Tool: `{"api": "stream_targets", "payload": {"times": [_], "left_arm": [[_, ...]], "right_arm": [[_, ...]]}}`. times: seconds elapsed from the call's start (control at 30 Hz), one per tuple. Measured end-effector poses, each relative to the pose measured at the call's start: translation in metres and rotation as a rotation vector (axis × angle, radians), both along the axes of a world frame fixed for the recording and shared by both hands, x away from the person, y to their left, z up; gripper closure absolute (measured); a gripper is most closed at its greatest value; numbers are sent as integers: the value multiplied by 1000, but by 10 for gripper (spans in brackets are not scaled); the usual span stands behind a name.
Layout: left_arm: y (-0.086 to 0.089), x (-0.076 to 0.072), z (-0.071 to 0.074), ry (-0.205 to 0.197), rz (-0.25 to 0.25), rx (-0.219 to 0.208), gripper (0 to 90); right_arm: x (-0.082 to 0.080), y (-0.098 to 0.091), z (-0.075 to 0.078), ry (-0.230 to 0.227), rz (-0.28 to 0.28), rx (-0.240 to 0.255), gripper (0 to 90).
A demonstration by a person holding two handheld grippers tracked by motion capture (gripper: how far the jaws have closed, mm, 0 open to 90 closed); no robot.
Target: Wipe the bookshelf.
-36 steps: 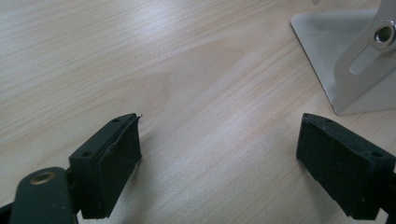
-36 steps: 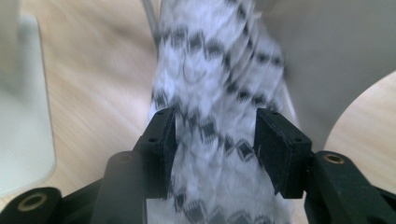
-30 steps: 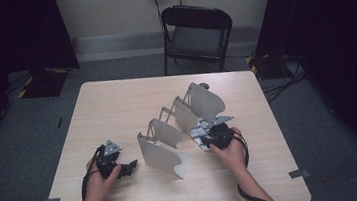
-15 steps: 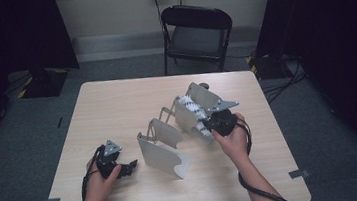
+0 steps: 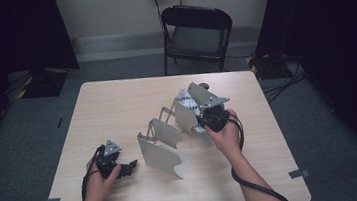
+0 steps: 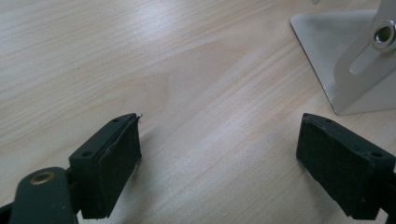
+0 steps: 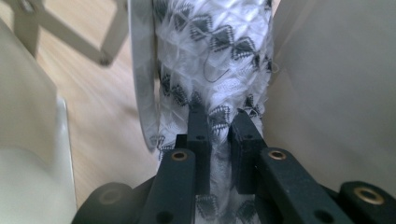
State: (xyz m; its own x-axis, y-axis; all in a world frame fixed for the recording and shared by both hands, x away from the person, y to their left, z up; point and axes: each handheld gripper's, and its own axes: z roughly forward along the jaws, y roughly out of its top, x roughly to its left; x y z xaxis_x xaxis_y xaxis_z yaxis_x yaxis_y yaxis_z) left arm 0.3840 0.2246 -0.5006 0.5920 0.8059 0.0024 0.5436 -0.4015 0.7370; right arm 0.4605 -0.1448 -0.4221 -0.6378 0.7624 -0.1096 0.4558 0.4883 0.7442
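A metal accordion rack (image 5: 161, 155) of upright plates stands across the middle of the table (image 5: 116, 102). A white cloth with black triangles (image 5: 185, 100) hangs in its far right slot. My right gripper (image 5: 202, 121) is raised at that slot and shut on the cloth. The right gripper view has the cloth (image 7: 210, 56) pinched by my right gripper (image 7: 219, 123), between a thin plate (image 7: 140, 70) and a broad one (image 7: 336, 93). My left gripper (image 5: 130, 166) rests open on the table left of the rack. In the left gripper view, my left gripper (image 6: 219, 154) holds nothing; the rack's near plate (image 6: 327, 46) lies ahead.
A black folding chair (image 5: 198, 33) stands behind the far table edge. Cables lie on the floor at the right (image 5: 285, 81). Bare wood stretches left of the rack and along the near edge.
My right gripper has risen and shifted toward the rack's far right slot, pulling the patterned cloth up with it. The left hand has stayed put.
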Motion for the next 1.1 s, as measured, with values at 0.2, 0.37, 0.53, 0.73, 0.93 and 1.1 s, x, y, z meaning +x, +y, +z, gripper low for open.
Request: {"api": "stream_targets", "payload": {"times": [0.2,0.37,0.53,0.73,0.93,1.1], "left_arm": [[0,0,0,-2,-1,1,134],[0,0,0,-1,0,1,134],[0,0,0,-2,1,1,134],[0,0,0,-2,-1,2,134],[0,0,0,-2,0,1,134],[0,0,0,-2,0,1,134]], "right_arm": [[-2,1,-19,37,1,-27,807],[-8,-2,-43,82,1,-57,807],[-11,-6,-51,101,-9,-37,806],[-14,-14,-36,76,-36,-11,806],[-11,-25,6,-17,-76,50,805],[-7,-28,29,-73,-109,65,803]]}}
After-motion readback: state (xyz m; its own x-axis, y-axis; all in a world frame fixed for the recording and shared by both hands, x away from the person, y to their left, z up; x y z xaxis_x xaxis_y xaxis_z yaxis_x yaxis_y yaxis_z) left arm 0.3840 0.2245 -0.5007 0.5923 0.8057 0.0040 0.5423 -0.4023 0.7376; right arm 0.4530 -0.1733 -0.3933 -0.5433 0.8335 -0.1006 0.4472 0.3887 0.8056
